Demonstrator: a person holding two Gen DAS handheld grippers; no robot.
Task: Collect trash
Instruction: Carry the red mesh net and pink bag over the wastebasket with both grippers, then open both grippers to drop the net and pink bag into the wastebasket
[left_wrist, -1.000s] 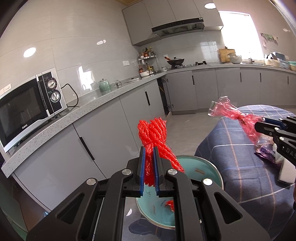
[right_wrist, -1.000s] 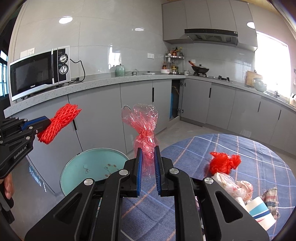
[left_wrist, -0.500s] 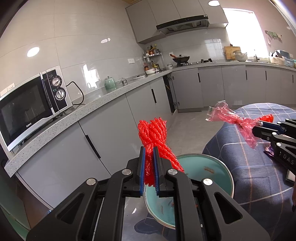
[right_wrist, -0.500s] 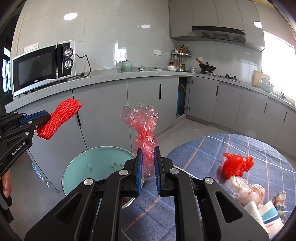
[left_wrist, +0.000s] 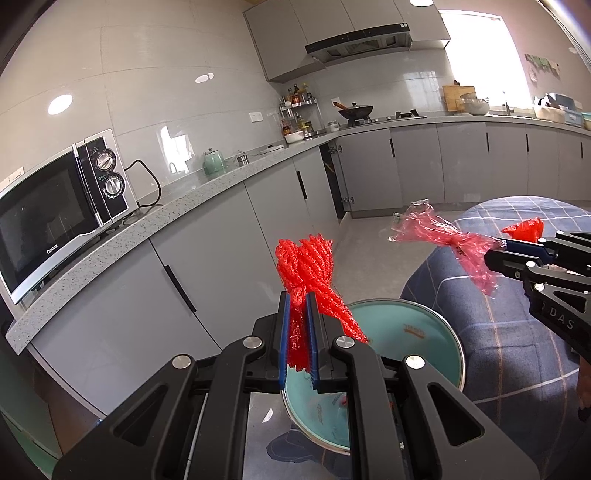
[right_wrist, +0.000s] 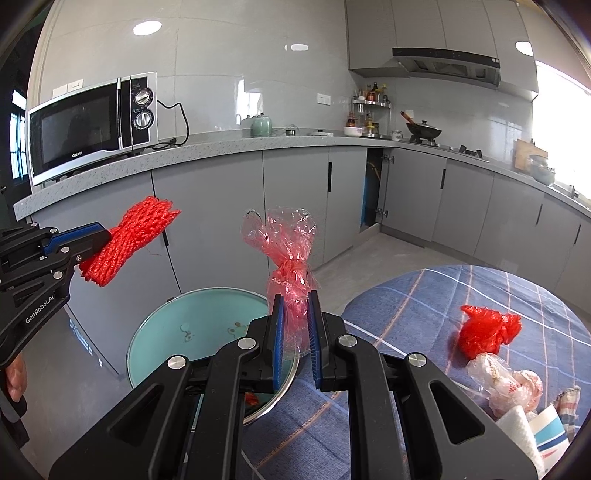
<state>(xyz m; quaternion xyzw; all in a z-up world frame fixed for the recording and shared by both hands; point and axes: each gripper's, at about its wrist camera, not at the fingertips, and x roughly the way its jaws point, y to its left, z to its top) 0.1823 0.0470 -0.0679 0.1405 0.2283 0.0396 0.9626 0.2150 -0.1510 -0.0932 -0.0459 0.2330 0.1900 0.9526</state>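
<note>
My left gripper (left_wrist: 298, 299) is shut on a bundle of red mesh netting (left_wrist: 308, 266), held in the air over the near rim of a teal bin (left_wrist: 424, 332). The same netting (right_wrist: 129, 240) and left gripper (right_wrist: 101, 234) show at the left of the right wrist view. My right gripper (right_wrist: 295, 299) is shut on a crumpled pink-red plastic wrapper (right_wrist: 286, 243), above the edge between the bin (right_wrist: 192, 325) and the table. In the left wrist view the wrapper (left_wrist: 443, 236) sticks out from the right gripper (left_wrist: 496, 251).
A round table with a blue plaid cloth (right_wrist: 424, 317) holds a red plastic bag (right_wrist: 484, 328), a clear crumpled bag (right_wrist: 506, 384) and a paper cup (right_wrist: 550, 432). Grey cabinets and a countertop with a microwave (right_wrist: 92, 122) run behind the bin. A hand (right_wrist: 16, 373) shows at the left edge.
Both wrist views have shifted slightly; the bin sits a little more to the right under the left gripper. Both grips are unchanged.
</note>
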